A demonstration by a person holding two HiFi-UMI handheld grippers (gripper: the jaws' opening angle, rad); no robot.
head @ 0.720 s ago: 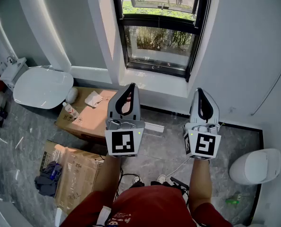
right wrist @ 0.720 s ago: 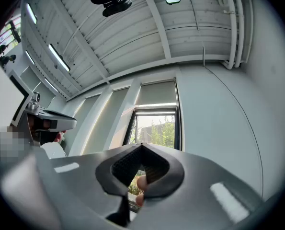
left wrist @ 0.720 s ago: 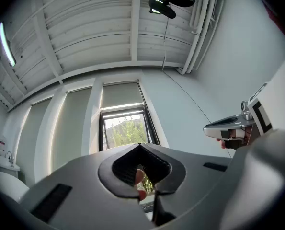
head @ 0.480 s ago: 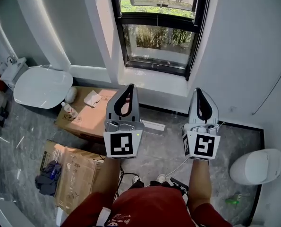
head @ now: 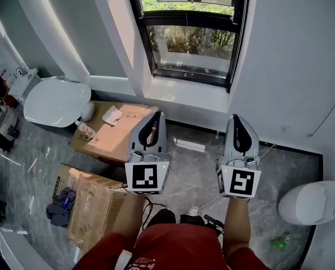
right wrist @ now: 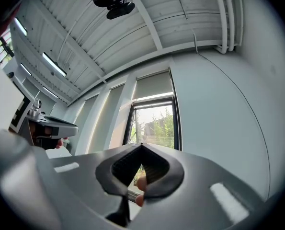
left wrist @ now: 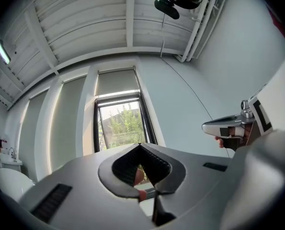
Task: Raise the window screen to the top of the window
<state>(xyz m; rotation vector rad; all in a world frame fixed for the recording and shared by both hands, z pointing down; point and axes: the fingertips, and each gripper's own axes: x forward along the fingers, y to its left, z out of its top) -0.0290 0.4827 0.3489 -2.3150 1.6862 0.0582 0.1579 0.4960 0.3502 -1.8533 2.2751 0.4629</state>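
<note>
Nearest us, our forearms reached out over the grey floor (head: 190,176). The left gripper (head: 155,116) and the right gripper (head: 237,118) sat side by side, well apart, both tilted a little upward. Each had its jaws pressed fully together, with nothing caught between them (each gripper's own view showed this plainly). Below the left gripper lay a cardboard box (head: 91,201), and a second cardboard box (head: 108,129) stood just past its tip. Further left was a white toilet (head: 57,101). Beyond all this, set in the far wall above a white sill (head: 184,91), stood the black-framed window (head: 191,49), well apart from both grippers. How high the window screen sat in it we could not tell.
</note>
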